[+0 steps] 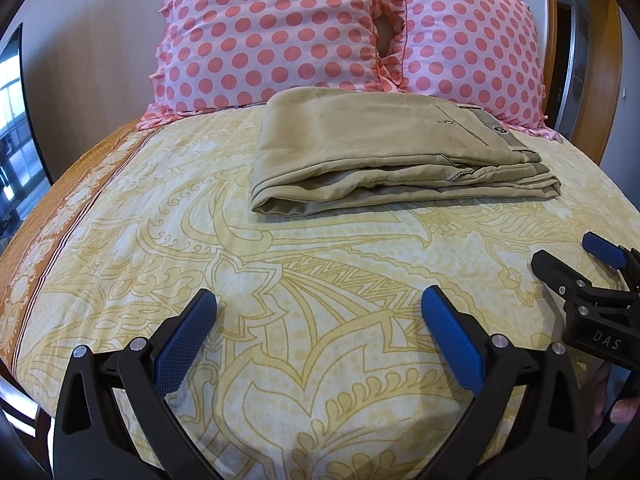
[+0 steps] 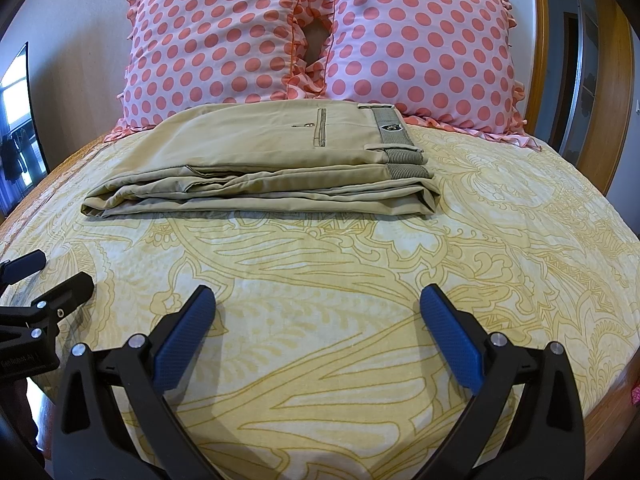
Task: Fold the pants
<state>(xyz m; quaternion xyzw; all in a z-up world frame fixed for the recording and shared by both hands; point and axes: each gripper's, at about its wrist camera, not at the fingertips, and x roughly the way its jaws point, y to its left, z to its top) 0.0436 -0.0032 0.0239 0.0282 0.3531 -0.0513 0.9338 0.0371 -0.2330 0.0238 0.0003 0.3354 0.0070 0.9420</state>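
The khaki pants (image 1: 384, 148) lie folded in a flat stack on the bed, waistband and back pocket on top at the right; they also show in the right wrist view (image 2: 264, 164). My left gripper (image 1: 320, 304) is open and empty, held above the bedspread well short of the pants. My right gripper (image 2: 318, 300) is open and empty too, also short of the pants. The right gripper shows at the right edge of the left wrist view (image 1: 576, 256), and the left gripper at the left edge of the right wrist view (image 2: 48, 272).
A yellow patterned bedspread (image 1: 280, 264) covers the bed. Two pink polka-dot pillows (image 1: 272, 28) (image 1: 468, 40) lean against the wall right behind the pants. A wooden bed frame (image 2: 608, 92) curves at the right. A window (image 1: 12, 120) is at the far left.
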